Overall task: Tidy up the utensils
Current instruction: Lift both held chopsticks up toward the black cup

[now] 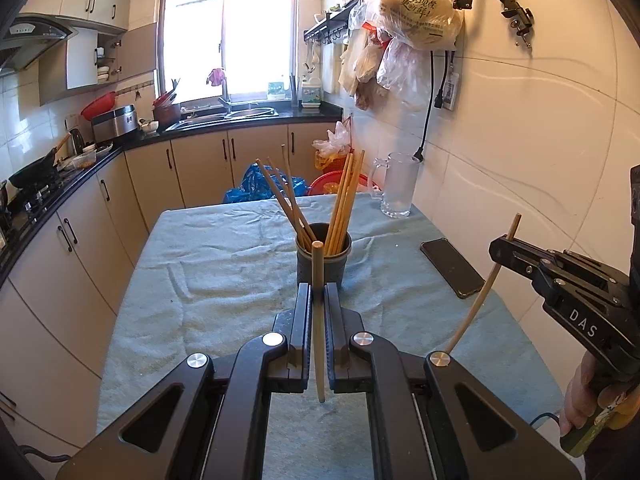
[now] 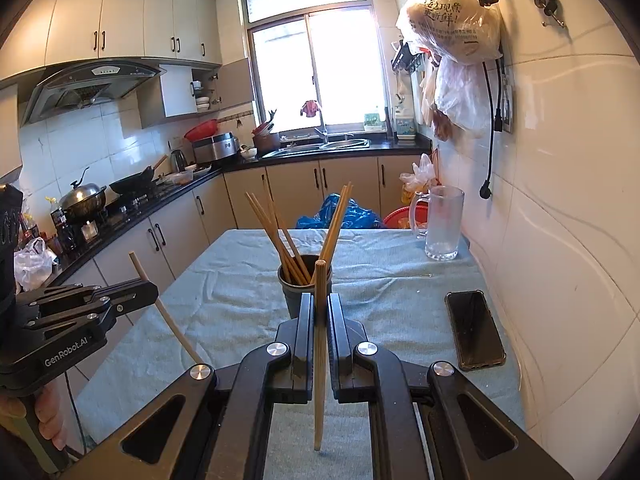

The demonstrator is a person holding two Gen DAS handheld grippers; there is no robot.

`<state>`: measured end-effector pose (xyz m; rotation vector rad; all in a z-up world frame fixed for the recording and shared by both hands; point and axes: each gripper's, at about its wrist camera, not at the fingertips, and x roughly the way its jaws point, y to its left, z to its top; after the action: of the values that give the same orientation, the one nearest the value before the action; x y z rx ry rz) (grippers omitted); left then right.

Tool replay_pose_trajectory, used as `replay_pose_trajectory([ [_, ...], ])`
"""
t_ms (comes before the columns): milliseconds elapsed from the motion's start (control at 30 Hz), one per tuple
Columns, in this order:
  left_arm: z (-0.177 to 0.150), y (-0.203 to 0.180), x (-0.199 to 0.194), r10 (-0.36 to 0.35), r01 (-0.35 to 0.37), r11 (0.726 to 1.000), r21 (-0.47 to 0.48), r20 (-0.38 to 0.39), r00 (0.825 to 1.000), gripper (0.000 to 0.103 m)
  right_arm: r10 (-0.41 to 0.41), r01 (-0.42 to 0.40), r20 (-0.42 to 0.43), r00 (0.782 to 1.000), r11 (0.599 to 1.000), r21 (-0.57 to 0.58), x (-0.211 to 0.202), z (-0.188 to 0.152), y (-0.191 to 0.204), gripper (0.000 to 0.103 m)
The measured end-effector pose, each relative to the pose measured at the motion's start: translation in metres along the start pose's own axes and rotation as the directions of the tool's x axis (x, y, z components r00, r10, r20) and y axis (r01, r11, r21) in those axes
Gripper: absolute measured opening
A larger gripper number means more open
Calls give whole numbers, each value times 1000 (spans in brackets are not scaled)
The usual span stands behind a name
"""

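Both jaws are closed, each pinching one chopstick: the left gripper (image 1: 318,292) holds a stick (image 1: 318,320), the right gripper (image 2: 320,300) holds another (image 2: 319,352). At 12 o'clock from each stands the cup (image 1: 323,266) of chopsticks (image 1: 344,200) on the cloth (image 1: 224,272); a phone (image 2: 475,330) lies at 2 o'clock.

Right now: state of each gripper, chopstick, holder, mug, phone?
left gripper: shut on a chopstick
right gripper: shut on another chopstick
chopstick holder: upright, holding chopsticks, not full
glass mug: upright, looks empty
phone: flat on the cloth, screen dark
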<state>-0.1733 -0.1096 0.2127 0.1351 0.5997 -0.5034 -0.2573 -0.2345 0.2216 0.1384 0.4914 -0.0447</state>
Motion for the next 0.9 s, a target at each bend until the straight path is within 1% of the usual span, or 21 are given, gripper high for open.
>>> replay_pose_trajectory([
  [133,4,1,0,7,-7,1000,8,3,1000,5,0,0,2,1000,1000,1,-1,1,1,7],
  [300,10,4,-2,13,-13,1000,19,10,1000,5,4,-4,2,1000,1000,4,1,11,1,7],
  [633,23,11,4,16,-16,999,40,-1,1000,5,21,-21,-8,1000,999,24,17,27,-5,7],
  [900,34,13,10,20,-20,998,57,-3,1000,5,36,-36,-2,999,999,17,26,37,1,7],
])
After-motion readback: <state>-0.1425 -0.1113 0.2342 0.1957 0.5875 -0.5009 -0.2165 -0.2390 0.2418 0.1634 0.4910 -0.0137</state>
